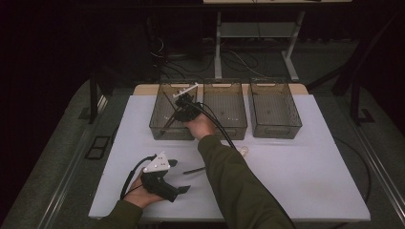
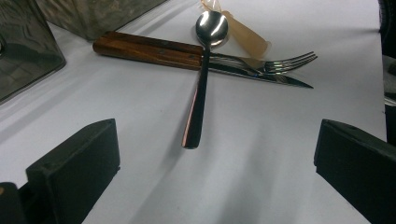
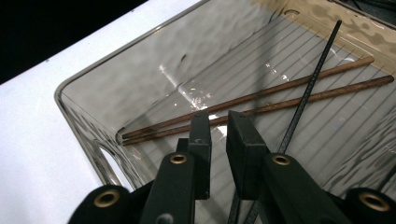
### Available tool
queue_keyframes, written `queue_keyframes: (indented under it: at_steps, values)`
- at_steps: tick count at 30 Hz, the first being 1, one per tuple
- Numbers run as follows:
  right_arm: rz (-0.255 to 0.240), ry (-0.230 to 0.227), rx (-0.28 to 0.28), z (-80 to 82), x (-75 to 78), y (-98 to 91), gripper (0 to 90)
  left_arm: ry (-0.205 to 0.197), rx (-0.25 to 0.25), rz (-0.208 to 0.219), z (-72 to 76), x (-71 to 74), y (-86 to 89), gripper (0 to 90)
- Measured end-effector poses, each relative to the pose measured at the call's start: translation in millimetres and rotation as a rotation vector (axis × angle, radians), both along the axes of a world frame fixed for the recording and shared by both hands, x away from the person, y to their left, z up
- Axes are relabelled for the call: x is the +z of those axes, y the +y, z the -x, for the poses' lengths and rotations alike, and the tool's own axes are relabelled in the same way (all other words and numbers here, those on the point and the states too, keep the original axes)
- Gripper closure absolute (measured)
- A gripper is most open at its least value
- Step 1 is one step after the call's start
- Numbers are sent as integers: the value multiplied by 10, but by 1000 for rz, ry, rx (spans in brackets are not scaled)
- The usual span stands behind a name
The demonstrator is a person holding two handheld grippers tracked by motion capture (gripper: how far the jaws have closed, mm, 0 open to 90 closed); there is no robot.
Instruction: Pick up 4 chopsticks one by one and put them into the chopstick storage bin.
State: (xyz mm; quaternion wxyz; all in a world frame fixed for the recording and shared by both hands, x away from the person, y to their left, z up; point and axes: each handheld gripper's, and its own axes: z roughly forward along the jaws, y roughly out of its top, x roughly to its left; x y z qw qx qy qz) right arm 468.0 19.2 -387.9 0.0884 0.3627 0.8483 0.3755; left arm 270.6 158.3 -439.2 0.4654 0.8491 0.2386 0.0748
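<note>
My right gripper (image 3: 218, 116) reaches down into the leftmost clear bin (image 3: 84, 116), its jaws a narrow gap apart with nothing pressed between the pads. Two brown chopsticks (image 3: 280, 93) lie on the bin floor. A black chopstick (image 3: 313, 79) leans across them and passes under the right-hand jaw. From above, the right gripper (image 1: 181, 107) sits inside that bin (image 1: 157, 121). My left gripper (image 1: 179, 176) rests at the table's front left, jaws wide apart. Ahead of the left gripper (image 2: 217, 128) lie a metal spoon (image 2: 201, 84), a wood-handled knife (image 2: 149, 49) and a fork (image 2: 280, 63).
Two more clear bins stand beside the first, the middle one (image 1: 225, 107) and the right one (image 1: 274, 109). A translucent beige utensil (image 2: 243, 32) lies across the fork. The white table (image 1: 305, 181) has bare room at the right. Cables trail from both grippers.
</note>
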Motion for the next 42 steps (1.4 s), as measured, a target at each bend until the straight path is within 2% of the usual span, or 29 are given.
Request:
queue_keyframes:
  at_steps: [4,9,16,21,24,28,31,39,42]
  values:
    - [-11,0,9,17,22,-25,743,0,1,-3,-3,0,3,0]
    - [-37,22,22,60,42,-112,665,-2,1,-9,-7,-2,3,0]
    - [-78,19,38,171,120,-357,525,2,9,-6,-6,-5,8,0]
    - [-115,-8,52,274,204,-578,473,0,11,-4,-2,-6,5,0]
    - [-111,-29,71,349,241,-690,439,6,16,-5,0,-10,2,0]
    - [-122,-36,79,424,263,-846,415,5,17,-4,4,-16,-8,0]
    - [-114,-39,97,488,257,-958,398,4,11,-19,-1,-12,1,0]
    - [-118,-35,119,658,147,-1269,386,5,16,-19,-4,-14,-4,0]
    - [-118,-19,114,737,102,-1384,381,2,16,-20,-8,-15,-3,0]
